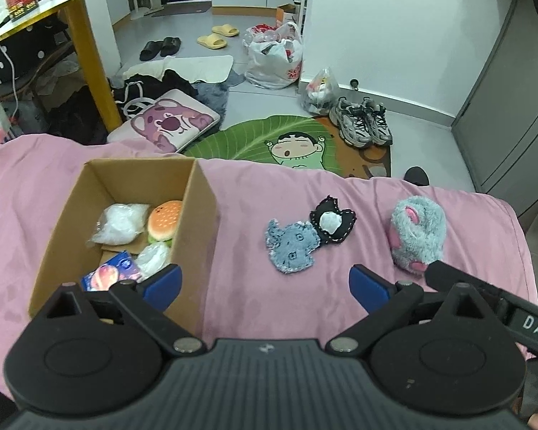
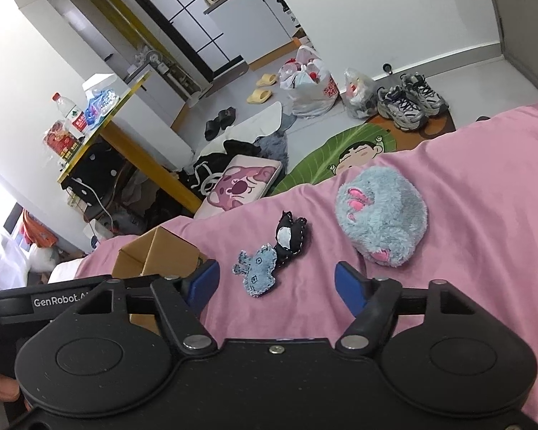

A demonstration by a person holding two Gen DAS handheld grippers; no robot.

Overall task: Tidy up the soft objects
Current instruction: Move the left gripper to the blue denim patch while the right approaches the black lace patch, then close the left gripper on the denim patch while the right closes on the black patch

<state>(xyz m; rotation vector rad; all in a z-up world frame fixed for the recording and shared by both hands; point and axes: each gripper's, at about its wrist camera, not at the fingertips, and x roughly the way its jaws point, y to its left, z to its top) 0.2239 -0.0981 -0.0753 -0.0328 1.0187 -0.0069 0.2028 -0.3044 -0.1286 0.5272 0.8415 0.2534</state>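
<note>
On the pink bedsheet [image 1: 251, 197] lie a blue denim toy [image 1: 292, 247], a black-and-white felt toy [image 1: 331, 223] touching it, and a fluffy grey-blue plush with pink paws [image 1: 416, 231]. A cardboard box [image 1: 197, 215] to their left holds a burger plush [image 1: 165, 219], clear bags and a blue packet. My left gripper [image 1: 265, 286] is open and empty, its left finger over the box's near corner. My right gripper [image 2: 277, 285] is open above the sheet. The denim toy [image 2: 256, 272] lies just past its fingertips, untouched, with the fluffy plush [image 2: 383, 215] beyond its right finger.
The bed ends just past the toys. Below on the floor are a green cartoon rug [image 1: 269, 136], a pink bear cushion [image 1: 168, 122], sneakers [image 1: 362, 122], plastic bags [image 1: 276, 57] and a yellow-legged table [image 1: 89, 57]. A grey cabinet [image 1: 513, 107] stands at the right.
</note>
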